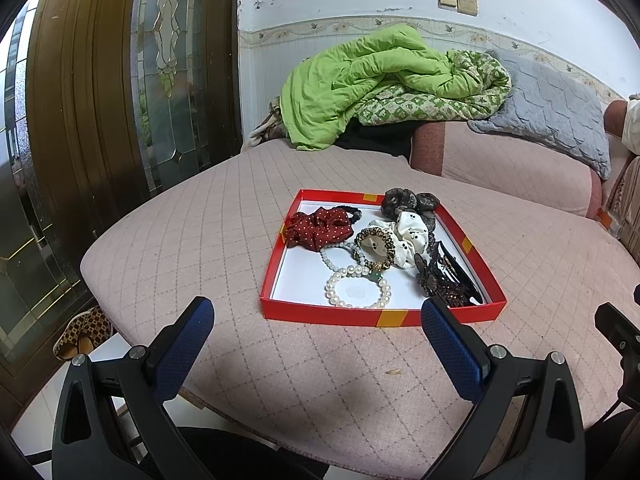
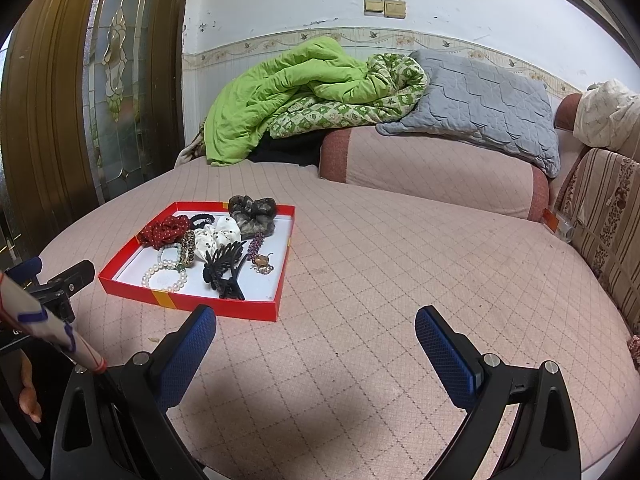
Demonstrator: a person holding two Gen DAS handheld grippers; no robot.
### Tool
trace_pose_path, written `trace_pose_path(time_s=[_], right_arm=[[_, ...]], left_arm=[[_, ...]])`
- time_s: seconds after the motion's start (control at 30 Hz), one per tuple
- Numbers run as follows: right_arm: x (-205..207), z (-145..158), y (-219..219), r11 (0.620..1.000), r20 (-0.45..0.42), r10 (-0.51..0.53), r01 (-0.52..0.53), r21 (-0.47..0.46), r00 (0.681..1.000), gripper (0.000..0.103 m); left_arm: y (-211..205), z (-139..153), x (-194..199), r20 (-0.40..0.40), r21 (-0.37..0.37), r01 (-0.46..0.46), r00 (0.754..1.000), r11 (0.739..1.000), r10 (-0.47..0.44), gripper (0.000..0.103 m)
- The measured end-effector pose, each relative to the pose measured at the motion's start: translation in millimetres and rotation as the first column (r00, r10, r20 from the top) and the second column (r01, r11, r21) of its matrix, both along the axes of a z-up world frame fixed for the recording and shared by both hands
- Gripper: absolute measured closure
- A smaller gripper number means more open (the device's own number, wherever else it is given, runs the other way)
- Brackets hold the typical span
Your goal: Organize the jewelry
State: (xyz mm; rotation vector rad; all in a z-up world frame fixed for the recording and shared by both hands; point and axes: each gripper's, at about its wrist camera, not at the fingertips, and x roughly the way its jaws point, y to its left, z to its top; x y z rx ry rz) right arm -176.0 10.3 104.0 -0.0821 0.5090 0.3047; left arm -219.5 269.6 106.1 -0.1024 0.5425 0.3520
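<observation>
On the pink cushion's near-left part, the red tray (image 1: 276,276) holds tangled bracelets and scrunchies, so either wide, empty claw, left (image 1: 318,322) or right (image 2: 316,322), could snag the pearl bracelet (image 1: 357,288) and drag neighbours out.

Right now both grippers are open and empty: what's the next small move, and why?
Probably ease the left hand-held gripper forward over the pearl bracelet. It lies nearest the red tray's front wall, flat and mostly clear of the tangled scrunchies, and the left faces the tray more squarely.
</observation>
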Motion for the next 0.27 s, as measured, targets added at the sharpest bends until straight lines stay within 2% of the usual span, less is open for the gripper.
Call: trace_pose_path(time_s=[0.17, 0.27], right_arm=[[-1.3, -0.7, -6.6, 1.0, -0.001, -0.008, 0.008, -0.001, 1.0, 0.002], [-2.1, 0.1, -14.7, 1.0, 0.0, -0.022, 0.022, -0.01, 1.0, 0.002]], left_arm=[[-5.6, -0.6, 4.0, -0.023, 0.028, 0.021, 1.0, 0.999, -0.02, 0.0], [-18.6, -2.4, 9.0, -0.041, 0.038, 0.079, 0.996, 0.996, -0.077, 0.0]])
